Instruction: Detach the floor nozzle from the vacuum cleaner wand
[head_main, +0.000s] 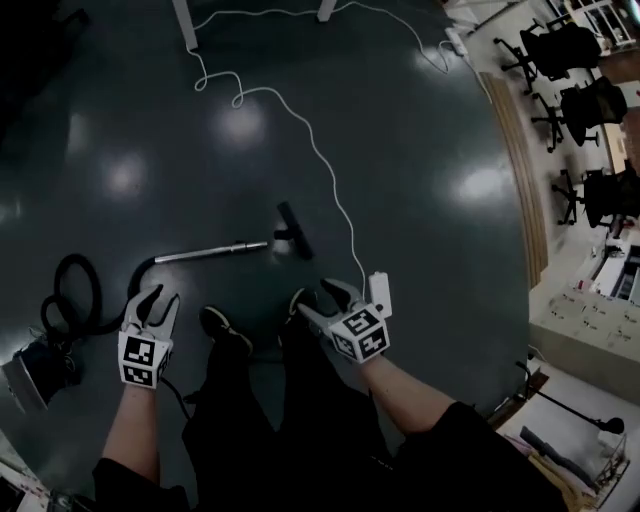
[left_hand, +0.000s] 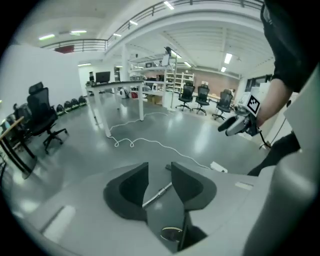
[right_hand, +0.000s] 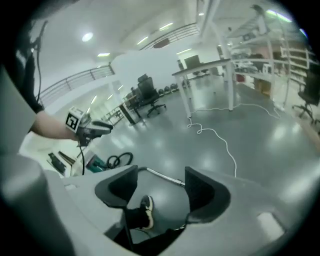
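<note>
Closest in the head view are the person's two forearms, each ending in a tool held out over the dark floor (head_main: 420, 120). These are the left gripper (head_main: 160, 297) and the right gripper (head_main: 318, 295), both with jaws spread and nothing in them. They hang well above the work, which suggests the person is standing upright and not acting on the vacuum at this moment.

Beyond them the wand (head_main: 210, 250) lies flat on the floor, a bright tube with the floor nozzle (head_main: 294, 232) at its far end. The two meet there, but I cannot tell whether they are locked together or merely touching. A black hose (head_main: 75, 290) curls from the wand's other end toward the vacuum body (head_main: 35, 365) at the left edge. A white cable (head_main: 320, 150) snakes past the nozzle to a plug block (head_main: 379, 293), seen just past the right gripper.

Left gripper view: the two pads stand apart and empty. The wand (left_hand: 159, 192) shows far below through the gap, so this tool looks lined up over the tube but well apart from it. The right gripper (left_hand: 235, 125) floats off to the side.

Right gripper view: the jaws are wide and hold nothing. Through them appear a shoe (right_hand: 146, 206) and, further off, the wand (right_hand: 162, 176), its nozzle end hidden behind one jaw. Lying flat, the wand seems to leave the joint free for one tool to steady the tube while the other pulls the nozzle.
</note>
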